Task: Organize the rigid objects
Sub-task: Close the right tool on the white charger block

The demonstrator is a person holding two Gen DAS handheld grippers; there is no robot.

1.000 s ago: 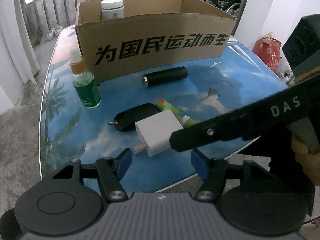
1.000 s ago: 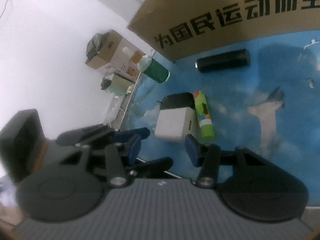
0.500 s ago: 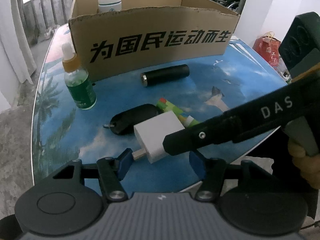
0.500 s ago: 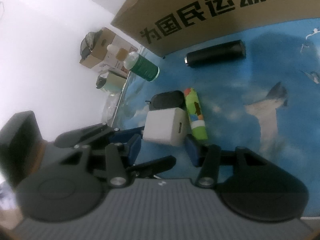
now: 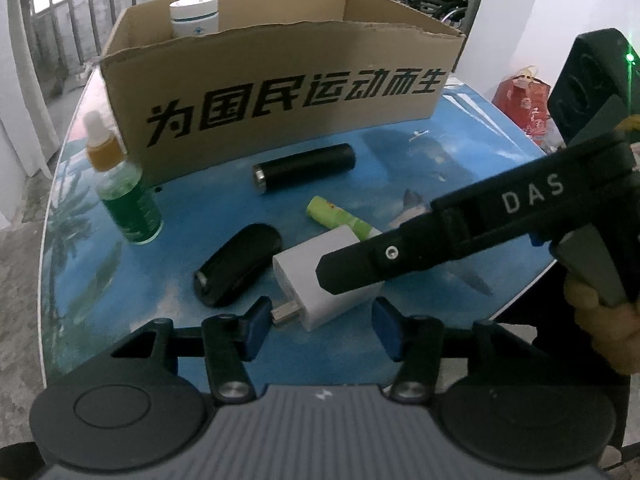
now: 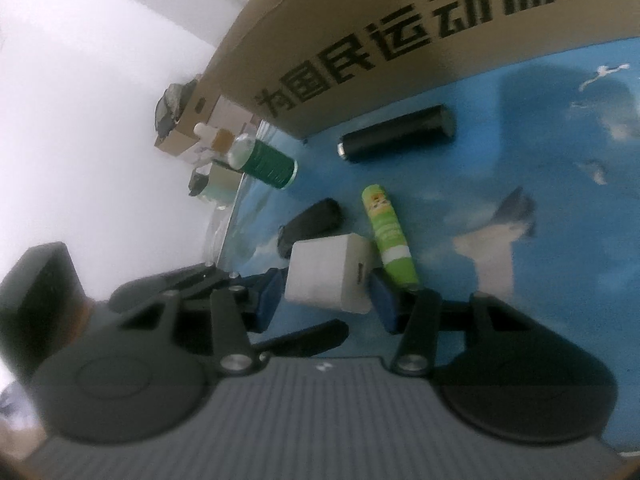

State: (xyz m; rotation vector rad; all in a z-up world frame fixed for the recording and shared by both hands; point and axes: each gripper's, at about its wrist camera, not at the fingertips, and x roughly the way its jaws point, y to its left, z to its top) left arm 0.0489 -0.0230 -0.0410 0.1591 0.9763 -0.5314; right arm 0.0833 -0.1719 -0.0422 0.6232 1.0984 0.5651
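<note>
Here, right gripper (image 6: pixel 326 298) spread wide around the white charger (image 6: pixel 330 278), blue pads flanking its two broad sides but with slivers of gap showing, so not yet clenched. Left gripper (image 5: pixel 316 326) likewise released, holding nothing, hanging just short of the same charger (image 5: pixel 320 280), whose metal plug points toward the left pad.

Charger lying flat near the front edge of the blue table (image 5: pixel 460 168), long axis running from the plug end back and rightward in the left wrist view, crosswise between the right pads. Seemingly the nearer tool: the right one, already straddling the block; a plain closing squeeze probably enough.

Just beyond, touching or nearly so: black fob (image 5: pixel 236 270) on the left side, green glue stick (image 6: pixel 388 242) on the right. Farther out, black cylinder (image 5: pixel 304 168) lying sideways, green dropper bottle (image 5: pixel 126 196) upright, then the cardboard box (image 5: pixel 280 96) with a white jar (image 5: pixel 195 14) inside. Likely destination: that box, well apart from the charger.
</note>
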